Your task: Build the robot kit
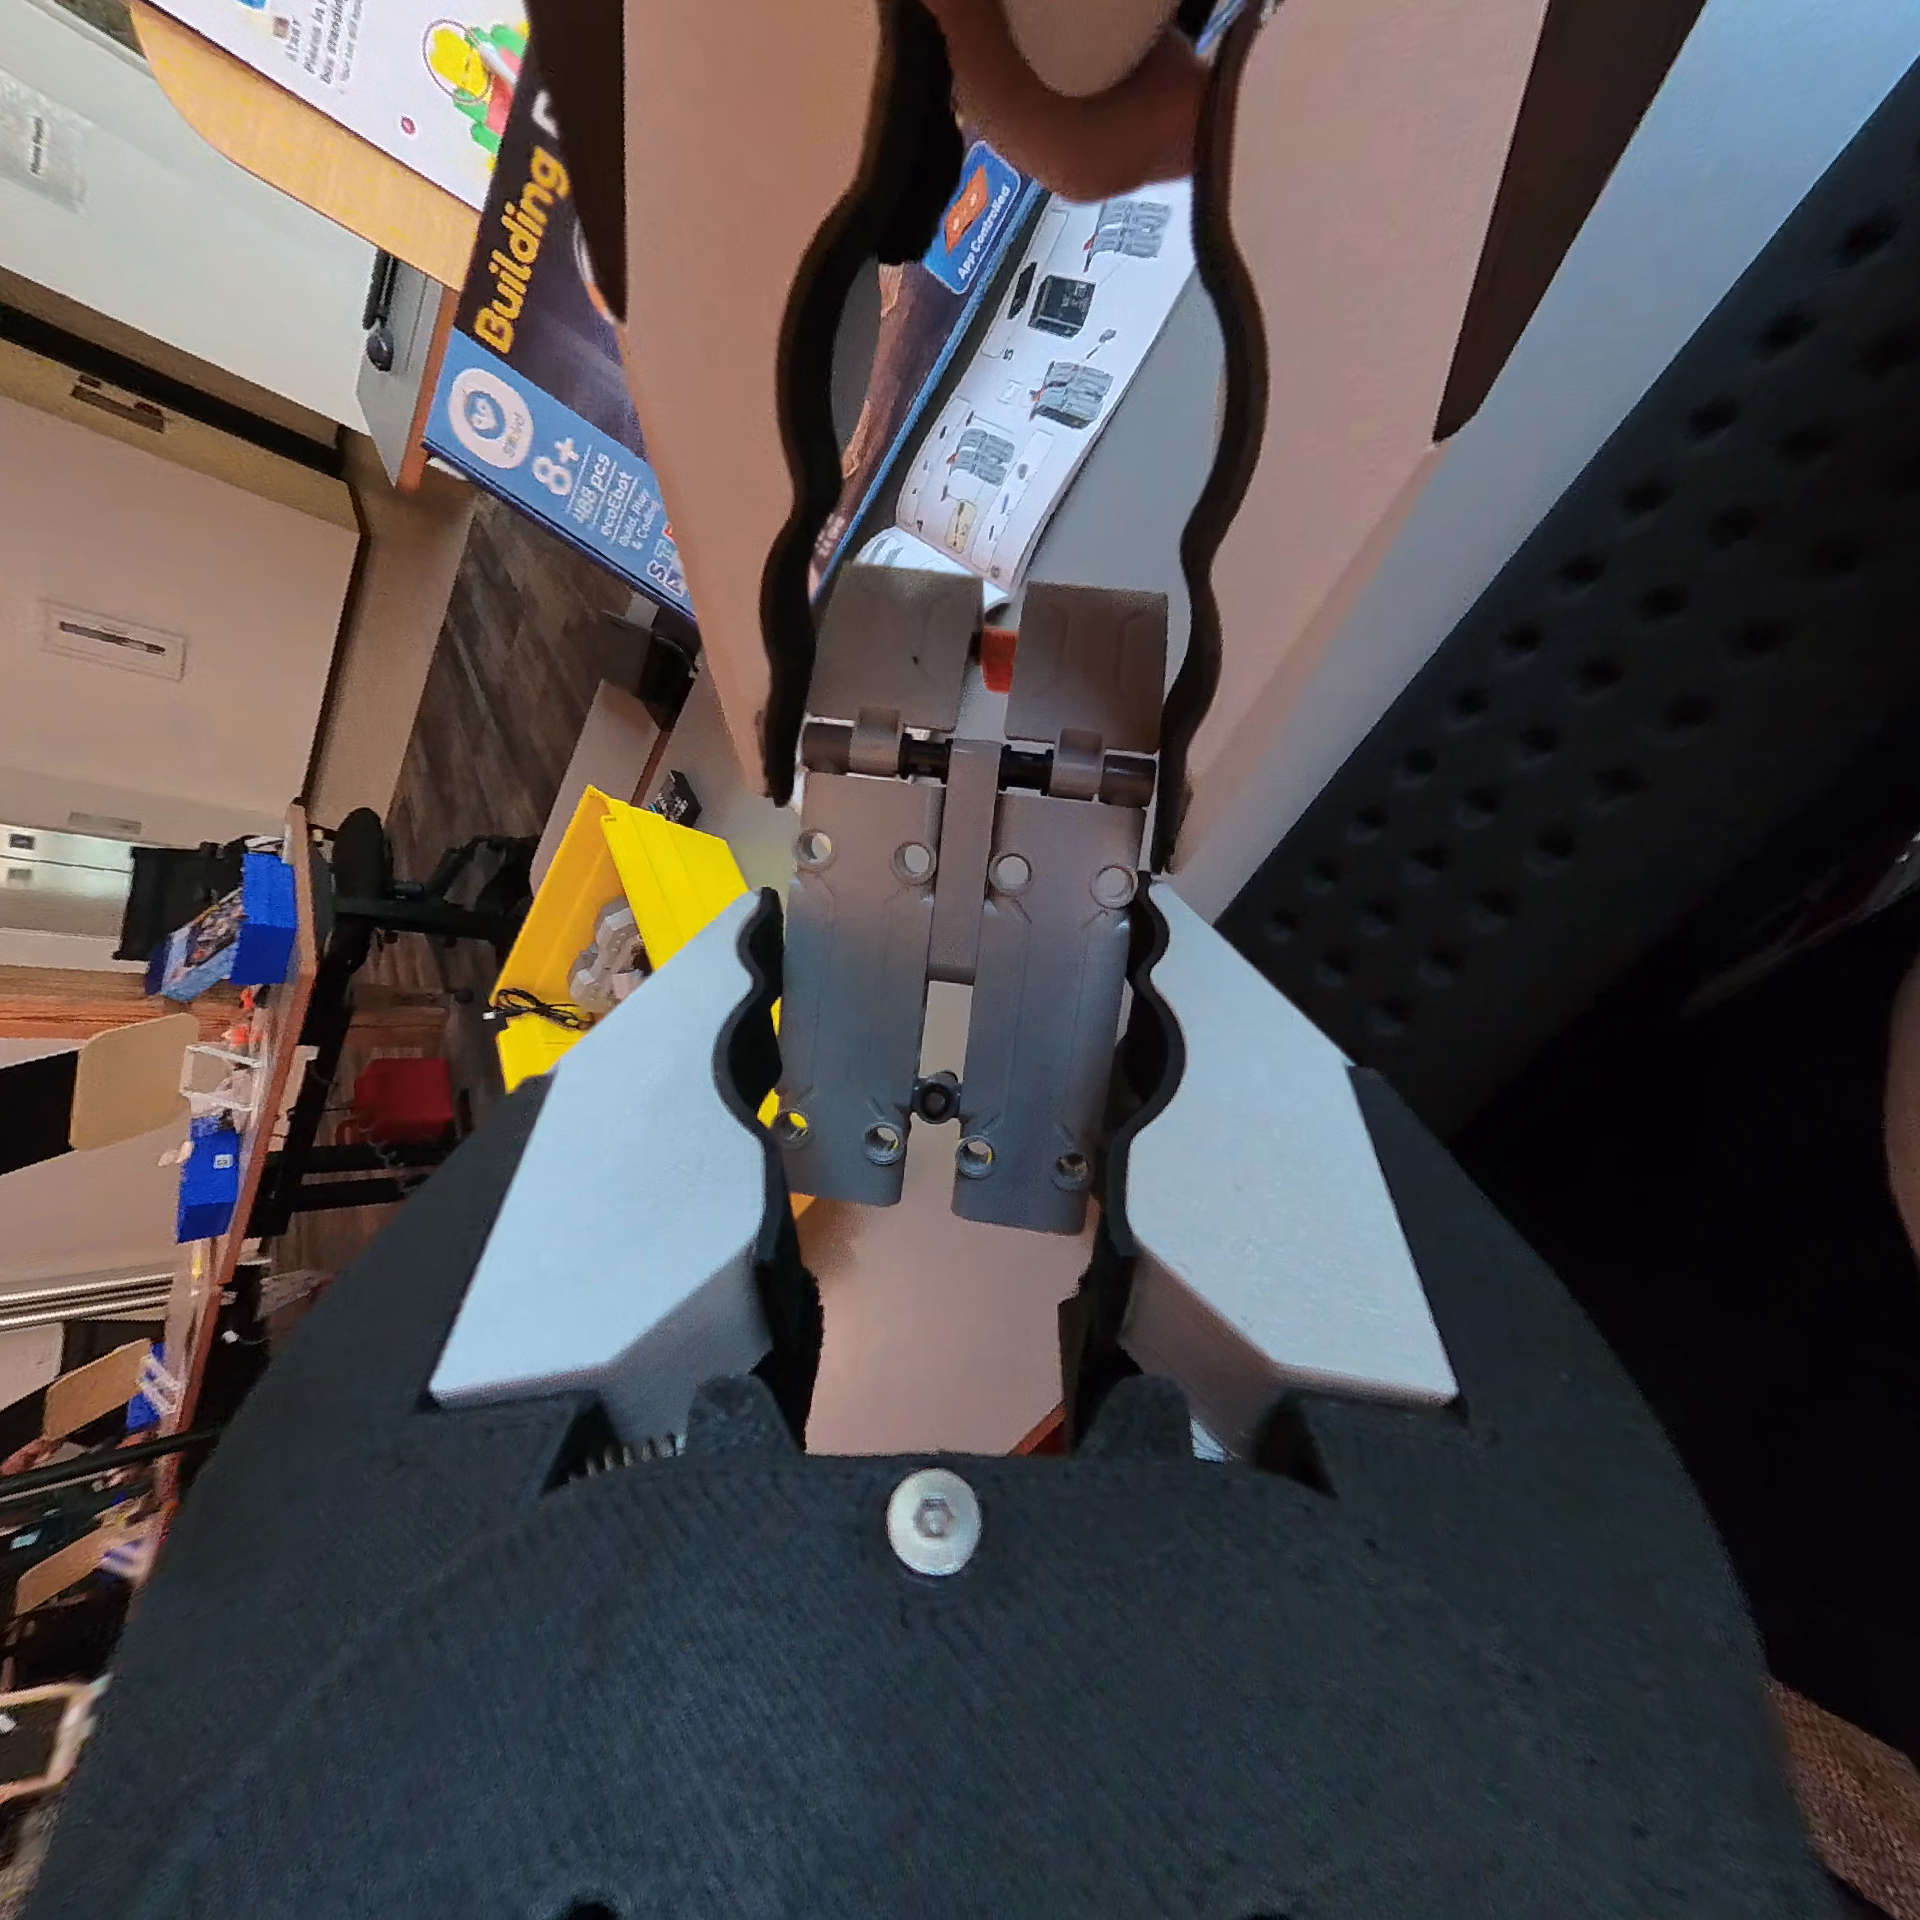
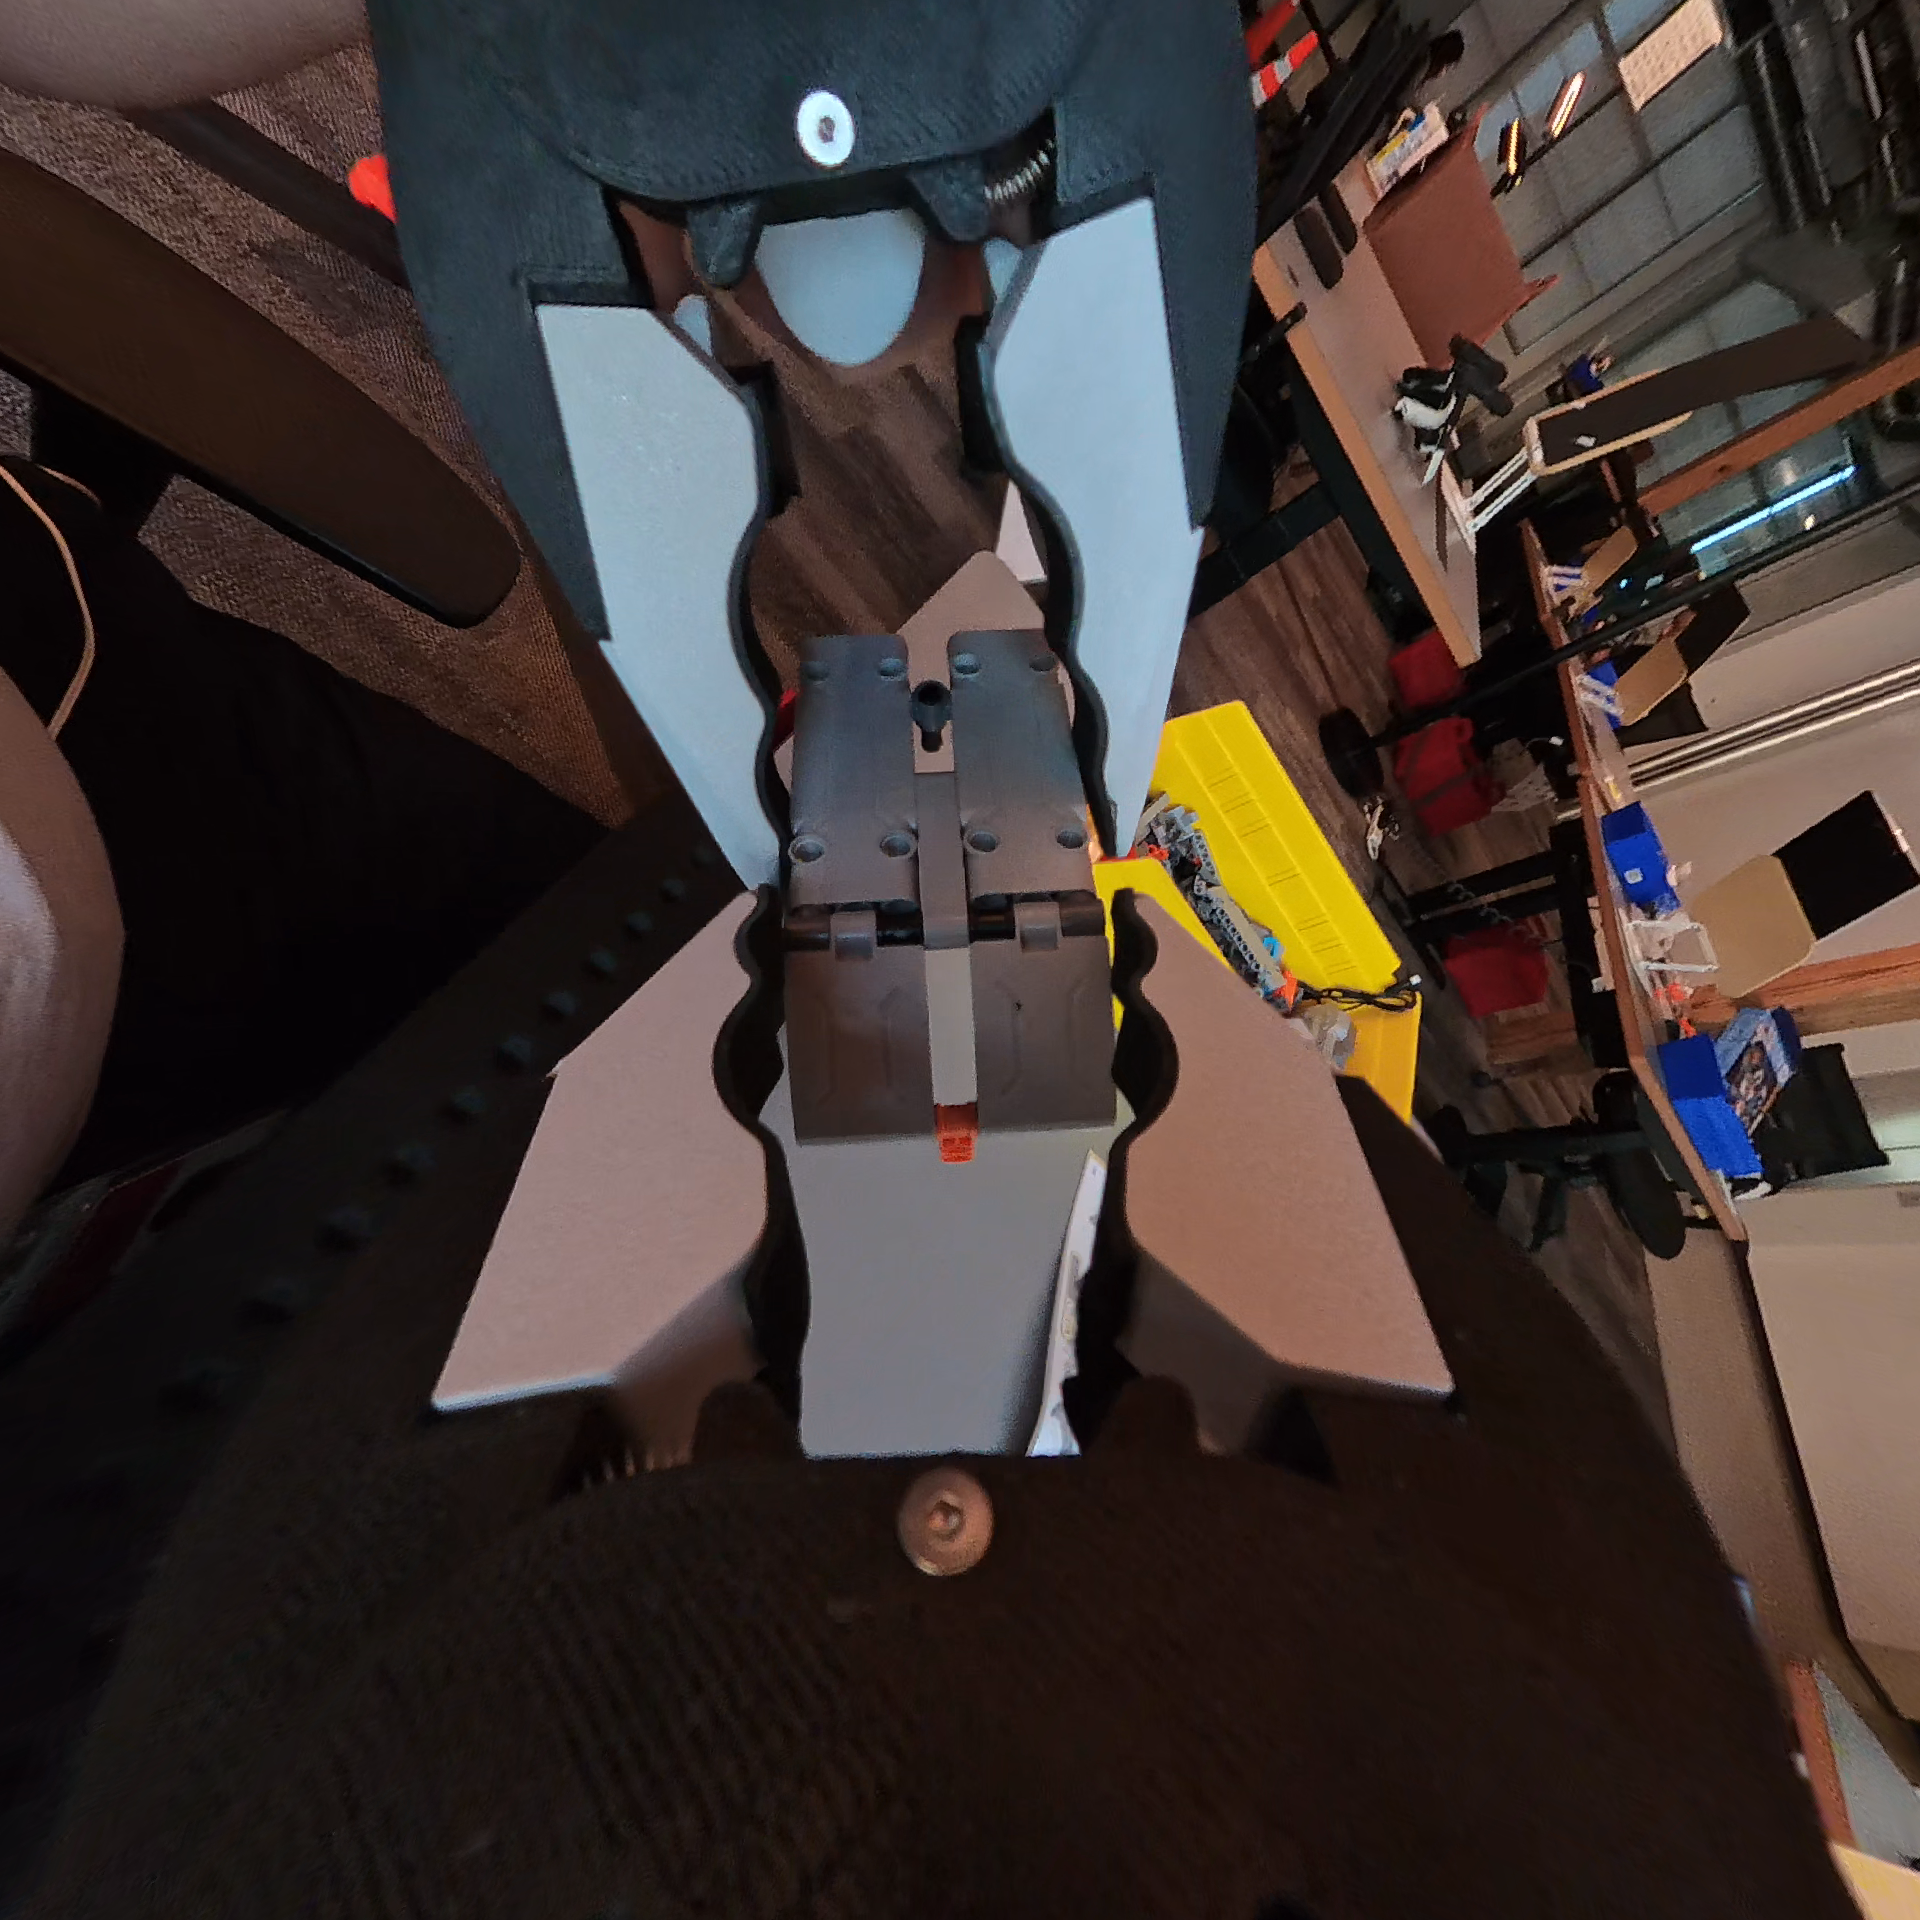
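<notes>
A grey building-brick assembly (image 1: 862,1018) of two long side-by-side panels with hinged flaps is held in the air between both grippers. My left gripper (image 1: 956,935) is shut on the long-panel end, near a black pin (image 1: 938,1096). My right gripper (image 1: 971,826) comes in from the opposite side and is shut on the flap end, by a small orange piece (image 1: 997,657). In the right wrist view my right gripper (image 2: 945,914) clamps the flaps of the assembly (image 2: 852,748) next to the orange piece (image 2: 954,1143), and the left gripper (image 2: 935,857) faces it from above.
A yellow bin (image 1: 665,862) with loose parts sits below, and also shows in the right wrist view (image 2: 1278,831). A building-set box (image 1: 540,416) and an open instruction booklet (image 1: 1049,384) lie on the table. A black perforated panel (image 1: 1610,727) is close on the right. Desks with blue bins (image 2: 1704,1122) stand farther off. My two grippers' fingertips are within a few centimetres of each other.
</notes>
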`<state>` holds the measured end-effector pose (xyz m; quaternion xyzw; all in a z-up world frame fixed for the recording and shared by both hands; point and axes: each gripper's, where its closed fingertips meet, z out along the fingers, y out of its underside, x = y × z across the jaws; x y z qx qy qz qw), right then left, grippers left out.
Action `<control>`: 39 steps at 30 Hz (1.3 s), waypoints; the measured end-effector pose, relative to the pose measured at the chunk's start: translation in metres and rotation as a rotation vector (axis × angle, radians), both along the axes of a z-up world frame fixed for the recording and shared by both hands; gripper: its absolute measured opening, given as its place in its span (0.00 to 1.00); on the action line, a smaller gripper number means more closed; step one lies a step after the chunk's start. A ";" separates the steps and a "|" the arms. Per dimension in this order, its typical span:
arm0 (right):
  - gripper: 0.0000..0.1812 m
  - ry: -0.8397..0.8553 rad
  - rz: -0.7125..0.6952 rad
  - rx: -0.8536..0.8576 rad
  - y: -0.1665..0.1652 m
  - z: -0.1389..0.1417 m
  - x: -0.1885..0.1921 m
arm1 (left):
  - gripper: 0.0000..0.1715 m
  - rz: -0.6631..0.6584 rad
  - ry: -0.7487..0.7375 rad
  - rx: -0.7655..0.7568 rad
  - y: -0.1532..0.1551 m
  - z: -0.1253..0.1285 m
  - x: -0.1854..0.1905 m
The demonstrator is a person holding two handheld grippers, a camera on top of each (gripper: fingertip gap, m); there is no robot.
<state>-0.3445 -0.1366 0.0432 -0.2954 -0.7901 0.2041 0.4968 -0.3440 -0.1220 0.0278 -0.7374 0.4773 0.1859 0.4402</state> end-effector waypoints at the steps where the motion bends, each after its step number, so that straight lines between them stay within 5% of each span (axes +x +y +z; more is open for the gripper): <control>1: 0.35 0.001 0.002 0.010 0.000 -0.001 0.000 | 0.38 -0.005 -0.015 -0.008 -0.001 0.000 0.001; 24: 0.34 0.031 0.043 -0.051 0.002 -0.002 -0.008 | 0.38 -0.019 -0.042 -0.018 -0.001 0.001 -0.006; 29: 0.34 0.066 0.084 -0.269 0.012 0.013 0.000 | 0.46 -0.025 -0.362 -0.026 -0.013 0.027 -0.013; 35: 0.33 0.032 0.168 -0.841 0.021 0.035 0.008 | 0.49 -0.105 -0.874 -0.059 -0.023 0.056 -0.029; 36: 0.29 0.017 0.193 -0.909 0.021 0.037 0.010 | 0.50 -0.110 -0.901 -0.060 -0.021 0.054 -0.030; 37: 0.00 0.035 0.272 -0.976 0.019 0.046 0.017 | 0.51 -0.115 -0.929 -0.060 -0.020 0.052 -0.031; 39: 0.00 0.095 0.296 -1.138 0.032 0.061 0.021 | 0.51 -0.142 -0.995 -0.075 -0.017 0.047 -0.027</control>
